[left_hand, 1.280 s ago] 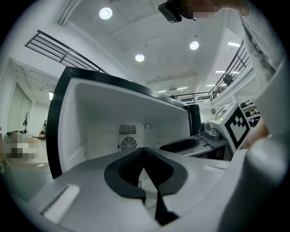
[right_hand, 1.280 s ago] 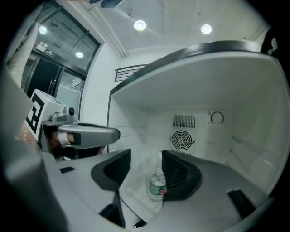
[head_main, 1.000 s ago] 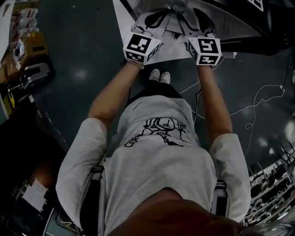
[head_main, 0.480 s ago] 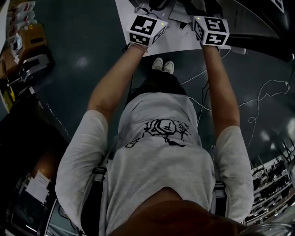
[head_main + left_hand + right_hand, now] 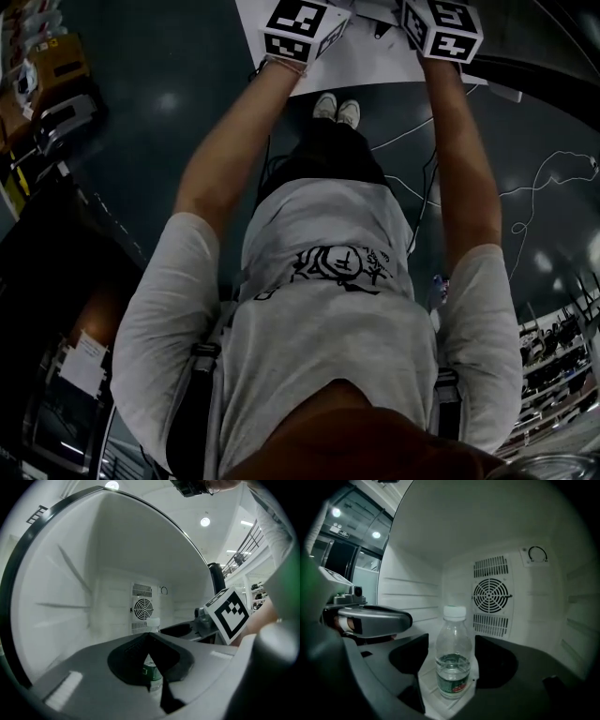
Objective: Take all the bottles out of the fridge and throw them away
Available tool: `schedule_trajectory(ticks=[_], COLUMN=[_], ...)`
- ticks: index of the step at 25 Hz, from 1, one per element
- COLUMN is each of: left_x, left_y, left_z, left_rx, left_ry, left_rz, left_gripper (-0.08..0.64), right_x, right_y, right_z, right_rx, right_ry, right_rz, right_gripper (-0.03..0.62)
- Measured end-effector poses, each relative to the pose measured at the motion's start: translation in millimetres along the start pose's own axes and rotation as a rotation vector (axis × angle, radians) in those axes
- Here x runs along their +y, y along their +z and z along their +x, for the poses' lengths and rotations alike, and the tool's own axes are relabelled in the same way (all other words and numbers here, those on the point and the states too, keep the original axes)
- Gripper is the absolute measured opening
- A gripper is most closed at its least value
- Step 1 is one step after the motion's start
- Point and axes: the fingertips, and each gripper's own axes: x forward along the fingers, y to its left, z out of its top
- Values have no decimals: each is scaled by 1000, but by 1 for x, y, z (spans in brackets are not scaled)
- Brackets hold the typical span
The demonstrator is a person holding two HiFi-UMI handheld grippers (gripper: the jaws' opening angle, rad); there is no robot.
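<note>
A clear plastic bottle (image 5: 453, 653) with a white cap, a green label and a little water stands upright on the white fridge floor (image 5: 433, 705). My right gripper (image 5: 453, 663) reaches into the fridge. Its jaws are opening on either side of the bottle, and the pads stand clear of it. My left gripper (image 5: 150, 639) is beside it inside the fridge, its tips touching and nothing held. The same bottle (image 5: 151, 676) shows beyond them through a narrow gap. In the head view only the marker cubes (image 5: 305, 26) (image 5: 442, 26) show, and the jaws are cut off.
The fridge's back wall carries a round fan grille (image 5: 491, 595) and ribbed side walls (image 5: 410, 597). Outside, cables (image 5: 544, 178) trail over the dark floor at right. Boxes and gear (image 5: 47, 84) sit at far left. A person's shoes (image 5: 336, 109) stand near the white fridge front.
Both grippers have moved forward, up the head view, so their jaws have left the frame. Only the marker cubes remain at the top edge.
</note>
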Motion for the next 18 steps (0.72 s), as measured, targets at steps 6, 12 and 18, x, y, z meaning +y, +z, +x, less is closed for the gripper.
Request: schedule_trajectory(ticks=[6,12,18], left_x=[3,3,2], left_y=[-7,-7,3], left_z=[9,5,-6], left_rx=[12,12,-2], left_ry=[-5,-10,-1], left_rz=[13,9,-7], left_gripper=[9,9,9], right_x=[-3,-3,-2], right_y=[-7,-5,-6], right_z=[17,18,4], right_rx=[-10,-6,-1], right_ry=[1,-22,-17], right_rz=[9,9,17], right_gripper=[273,273,272])
